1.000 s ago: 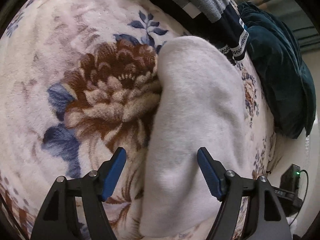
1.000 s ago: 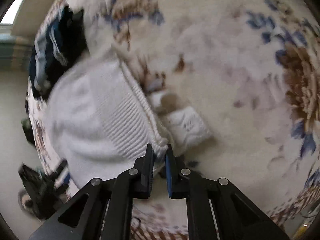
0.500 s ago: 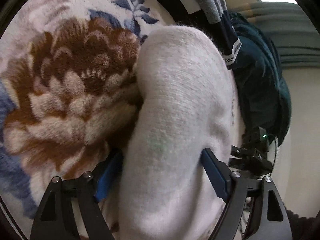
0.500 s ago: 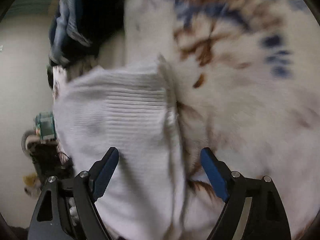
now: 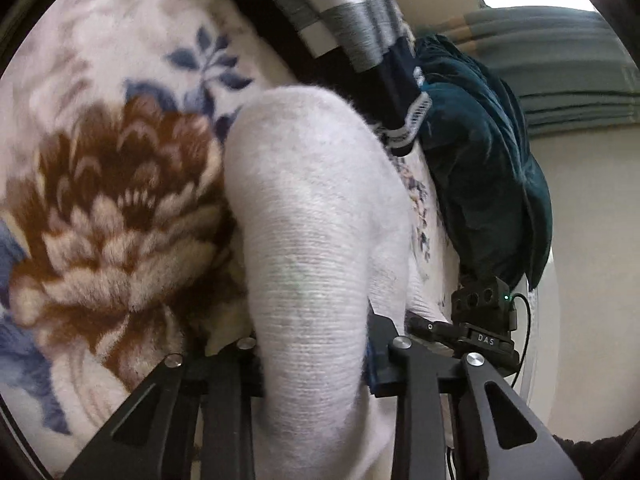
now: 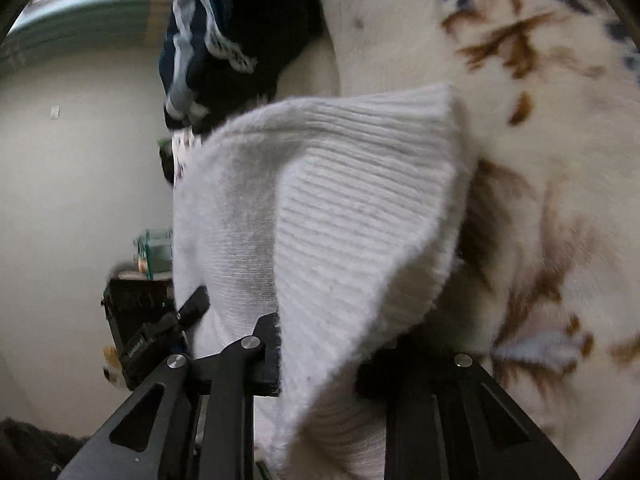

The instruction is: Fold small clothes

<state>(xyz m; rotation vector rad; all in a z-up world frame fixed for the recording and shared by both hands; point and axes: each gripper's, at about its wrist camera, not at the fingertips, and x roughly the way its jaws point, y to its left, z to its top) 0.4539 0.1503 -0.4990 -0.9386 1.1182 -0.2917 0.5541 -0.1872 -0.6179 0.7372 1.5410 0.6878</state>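
Observation:
A white knitted garment lies folded on the flowered blanket. My left gripper is shut on a thick fold of it, and the cloth bulges up between the jaws and hides the fingertips. In the right wrist view the same white garment shows its ribbed hem, and my right gripper is shut on that edge. The cloth drapes over the right gripper's jaws. The other gripper's body shows at the left of that view.
A navy, grey and white striped garment and a dark teal garment lie at the far edge of the blanket. The striped garment also shows in the right wrist view. A pale wall stands beyond the bed's edge.
Both grippers went from open around the white garment to shut on it. The right gripper had let go of the hem, swung toward the bed's edge and gripped the folded garment again.

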